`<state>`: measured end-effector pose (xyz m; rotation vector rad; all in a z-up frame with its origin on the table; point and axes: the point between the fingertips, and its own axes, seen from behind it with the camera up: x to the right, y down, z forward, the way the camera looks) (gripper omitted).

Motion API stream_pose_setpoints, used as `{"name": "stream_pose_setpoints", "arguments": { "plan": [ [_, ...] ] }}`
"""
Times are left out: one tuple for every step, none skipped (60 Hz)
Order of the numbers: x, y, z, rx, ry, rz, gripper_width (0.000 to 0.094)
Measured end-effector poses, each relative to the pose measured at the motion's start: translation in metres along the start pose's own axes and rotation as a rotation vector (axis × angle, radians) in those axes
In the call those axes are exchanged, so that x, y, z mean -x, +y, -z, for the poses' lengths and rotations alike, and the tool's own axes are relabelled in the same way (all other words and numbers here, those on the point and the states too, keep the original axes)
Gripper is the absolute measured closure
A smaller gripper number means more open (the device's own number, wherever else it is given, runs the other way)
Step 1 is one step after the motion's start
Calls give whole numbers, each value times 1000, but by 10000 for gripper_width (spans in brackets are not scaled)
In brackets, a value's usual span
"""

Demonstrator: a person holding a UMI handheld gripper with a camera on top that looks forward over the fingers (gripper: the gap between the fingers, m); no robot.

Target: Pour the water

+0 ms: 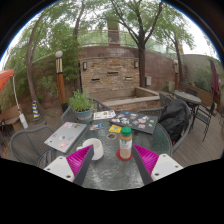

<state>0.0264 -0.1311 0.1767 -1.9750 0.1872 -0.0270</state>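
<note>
A bottle (pixel 125 142) with an orange-red label and a light cap stands upright on the round glass table (pixel 110 168), between my fingers and nearer the right one. A white cup (pixel 94 150) stands on the table just ahead of the left finger. My gripper (pixel 112 160) is open and empty, with the pink pads wide apart; the left fingertip (pixel 78 160) and the right fingertip (pixel 146 158) are both short of touching anything.
Beyond the bottle lie papers and magazines (pixel 132 123) and a sheet (pixel 66 135) on the table. A potted plant (pixel 80 102) stands at the far left. Dark chairs (pixel 176 118) stand to the right. A brick wall and trees lie behind.
</note>
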Motion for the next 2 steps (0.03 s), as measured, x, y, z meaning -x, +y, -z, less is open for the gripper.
{"name": "stream_pose_setpoints", "arguments": {
  "plan": [
    [5, -5, 10, -3, 6, -1, 100],
    [11, -9, 20, -5, 10, -1, 101]
  ]
}}
